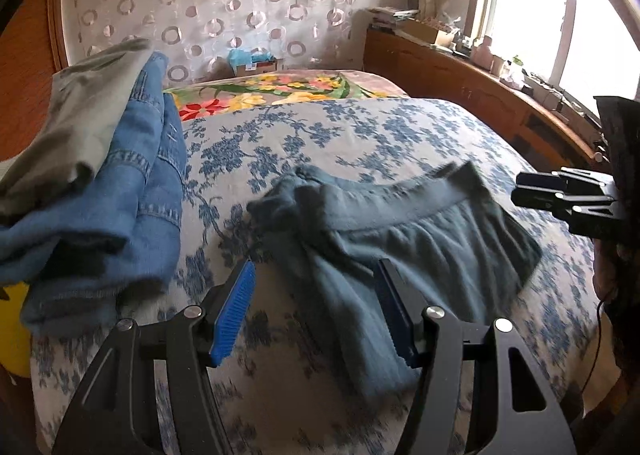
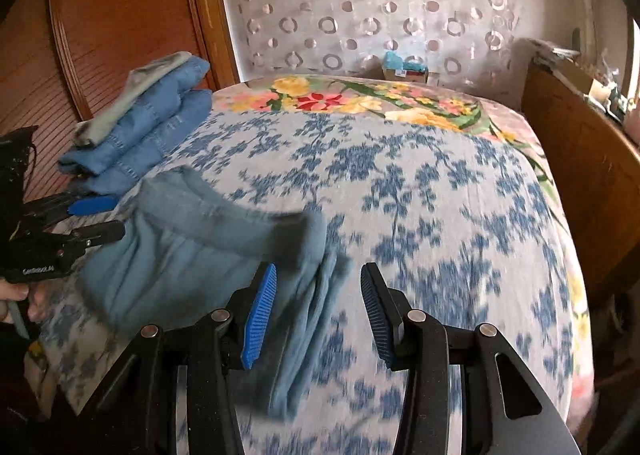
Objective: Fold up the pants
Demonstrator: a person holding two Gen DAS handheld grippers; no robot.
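Note:
A pair of grey-blue soft pants (image 1: pixel 384 231) lies bunched on the bed, waistband toward the far side, one leg running toward the camera. My left gripper (image 1: pixel 316 287) is open just above the near part of the pants, holding nothing. In the right wrist view the same pants (image 2: pixel 200 251) lie left of centre. My right gripper (image 2: pixel 318 291) is open over their right edge, empty. The left gripper also shows at the left edge of the right wrist view (image 2: pixel 96 219), and the right gripper at the right edge of the left wrist view (image 1: pixel 532 191).
A stack of folded blue jeans (image 1: pixel 120 211) with a grey garment (image 1: pixel 76 127) on top sits at the bed's left side. The bed has a blue floral cover (image 2: pixel 440 195). A wooden wardrobe (image 2: pixel 100 15) stands left, a wooden ledge (image 1: pixel 480 83) under the window right.

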